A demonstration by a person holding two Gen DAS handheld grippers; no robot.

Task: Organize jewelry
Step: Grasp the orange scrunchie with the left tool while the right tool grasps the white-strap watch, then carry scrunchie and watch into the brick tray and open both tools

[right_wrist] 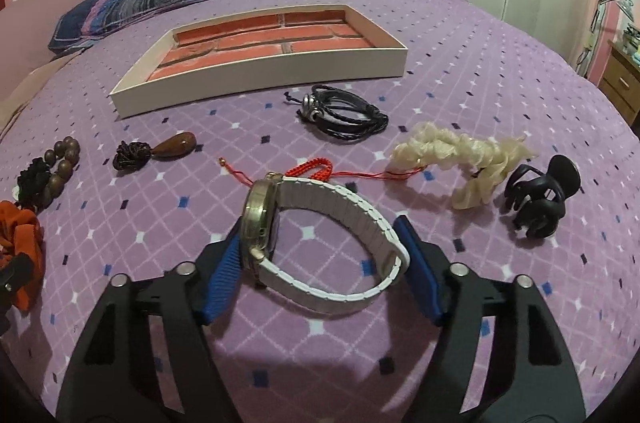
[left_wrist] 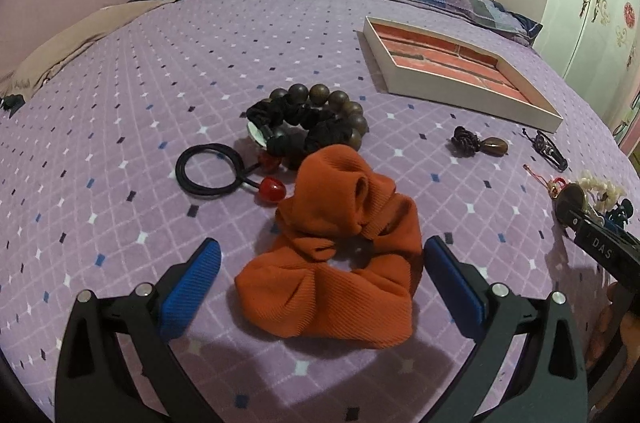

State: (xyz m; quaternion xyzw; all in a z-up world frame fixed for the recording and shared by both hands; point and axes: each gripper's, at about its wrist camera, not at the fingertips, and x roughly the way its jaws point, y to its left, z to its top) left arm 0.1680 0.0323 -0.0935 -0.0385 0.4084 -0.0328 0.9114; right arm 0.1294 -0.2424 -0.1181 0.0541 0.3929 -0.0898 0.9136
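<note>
Two grippers are low over the purple bedspread (right_wrist: 460, 71), each with a piece between its blue pads. The right gripper (right_wrist: 320, 243) brackets a white-strapped watch (right_wrist: 332, 239) standing on edge: its brass case lies against the left pad and the strap's far bend touches the right pad, so the loop's long axis runs straight across the jaws. The pads look to be in contact on both sides, a light pinch by my reading. The left gripper (left_wrist: 322, 259) is spread wide around an orange scrunchie (left_wrist: 340, 247), pads clear of the cloth on both sides. Beyond them the brick-lined tray (right_wrist: 256, 83) lies ahead, nearer the right gripper, with nothing visible inside. The watch probably goes there first; the leather bracelet (right_wrist: 344, 111) sits between.
</note>
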